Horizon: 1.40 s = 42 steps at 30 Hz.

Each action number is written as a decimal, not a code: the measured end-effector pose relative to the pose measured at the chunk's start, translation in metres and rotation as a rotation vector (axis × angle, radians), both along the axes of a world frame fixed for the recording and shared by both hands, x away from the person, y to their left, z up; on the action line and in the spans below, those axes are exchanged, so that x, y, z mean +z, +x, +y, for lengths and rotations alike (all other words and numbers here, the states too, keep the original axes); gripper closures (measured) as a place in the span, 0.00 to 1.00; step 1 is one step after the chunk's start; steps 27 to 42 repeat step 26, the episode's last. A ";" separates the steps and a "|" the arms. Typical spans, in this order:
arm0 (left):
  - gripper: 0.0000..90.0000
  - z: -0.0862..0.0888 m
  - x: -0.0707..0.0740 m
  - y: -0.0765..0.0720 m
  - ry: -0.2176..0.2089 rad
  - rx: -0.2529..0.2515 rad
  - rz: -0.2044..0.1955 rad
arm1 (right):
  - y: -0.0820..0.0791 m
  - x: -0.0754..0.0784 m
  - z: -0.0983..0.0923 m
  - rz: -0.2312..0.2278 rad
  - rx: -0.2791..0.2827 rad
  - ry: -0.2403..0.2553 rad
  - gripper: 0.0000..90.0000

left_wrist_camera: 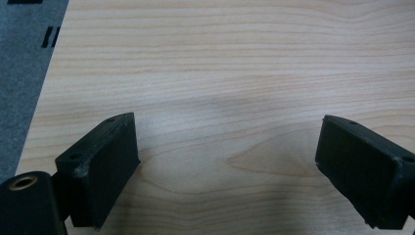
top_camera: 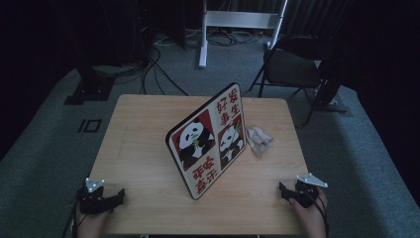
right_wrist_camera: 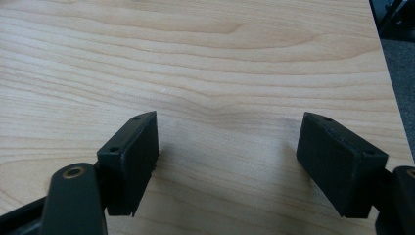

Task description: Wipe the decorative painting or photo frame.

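Left hand-held gripper (top_camera: 119, 194) and right hand-held gripper (top_camera: 283, 191): jaws apart, empty, resting on light wooden tabletop (top_camera: 143, 144) near corners; panda-print board (top_camera: 208, 141) between.

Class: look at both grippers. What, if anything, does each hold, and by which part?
Nothing is held. The left gripper and right gripper are open over bare table, apart from the panda board.

panda board (top_camera: 208, 140): red Chinese chars, top right reads 好发事生; lower-left block sits upside down, not legible.
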State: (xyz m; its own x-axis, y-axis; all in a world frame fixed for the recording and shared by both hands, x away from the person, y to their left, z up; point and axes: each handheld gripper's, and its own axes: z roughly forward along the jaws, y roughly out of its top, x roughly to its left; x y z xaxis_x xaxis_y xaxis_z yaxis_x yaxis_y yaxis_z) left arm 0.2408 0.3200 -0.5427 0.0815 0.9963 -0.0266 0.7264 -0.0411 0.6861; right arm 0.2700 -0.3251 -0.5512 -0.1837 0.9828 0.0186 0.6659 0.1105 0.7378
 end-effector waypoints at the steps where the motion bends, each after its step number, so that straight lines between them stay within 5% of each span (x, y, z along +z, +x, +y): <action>1: 0.10 0.000 -0.001 0.000 0.002 0.003 -0.003 | 0.000 0.000 0.000 0.001 -0.001 0.001 0.25; 5: 0.10 -0.002 -0.003 0.002 0.038 0.006 -0.012 | 0.001 0.000 0.000 0.002 0.002 -0.003 0.23; 13: 0.03 -0.002 -0.005 0.009 0.037 0.067 -0.009 | 0.003 0.000 0.001 0.008 0.004 -0.003 0.19; 42: 0.03 -0.002 -0.005 0.009 0.035 0.066 -0.008 | 0.003 -0.001 0.001 0.011 0.003 -0.004 0.17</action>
